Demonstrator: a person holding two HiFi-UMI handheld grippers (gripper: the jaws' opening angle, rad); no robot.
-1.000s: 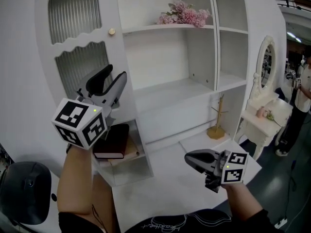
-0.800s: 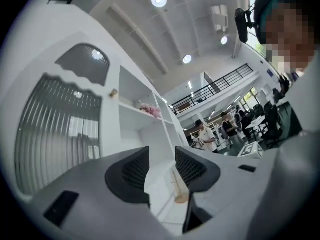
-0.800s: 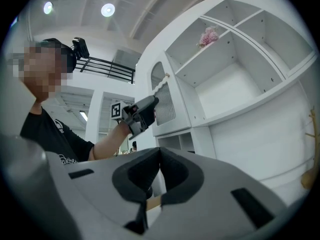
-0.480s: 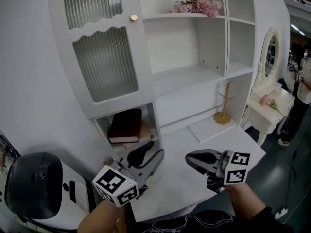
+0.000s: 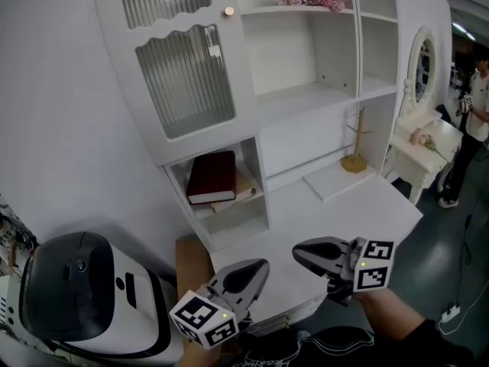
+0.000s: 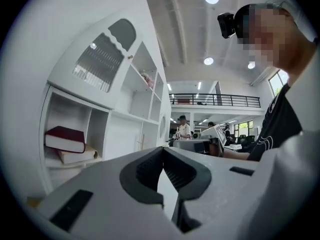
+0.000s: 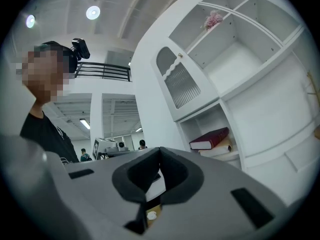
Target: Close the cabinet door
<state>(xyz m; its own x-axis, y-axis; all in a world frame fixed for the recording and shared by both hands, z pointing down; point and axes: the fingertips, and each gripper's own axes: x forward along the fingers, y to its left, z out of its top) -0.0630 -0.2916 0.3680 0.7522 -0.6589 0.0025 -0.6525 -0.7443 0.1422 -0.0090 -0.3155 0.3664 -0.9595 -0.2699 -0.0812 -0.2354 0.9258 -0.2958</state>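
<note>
Jaws of the left gripper [image 5: 262, 267] are pressed together with nothing in them. The right gripper [image 5: 298, 251], just beside it, is likewise closed tip to tip. Well above and beyond both tips, the cabinet door [image 5: 183, 75] with ribbed glass sits flush in its frame, a gold knob [image 5: 228, 11] at its edge. A tag [image 5: 216, 50] on the glass is too small to read. Between door and tips lies a red book [image 5: 212, 177].
</note>
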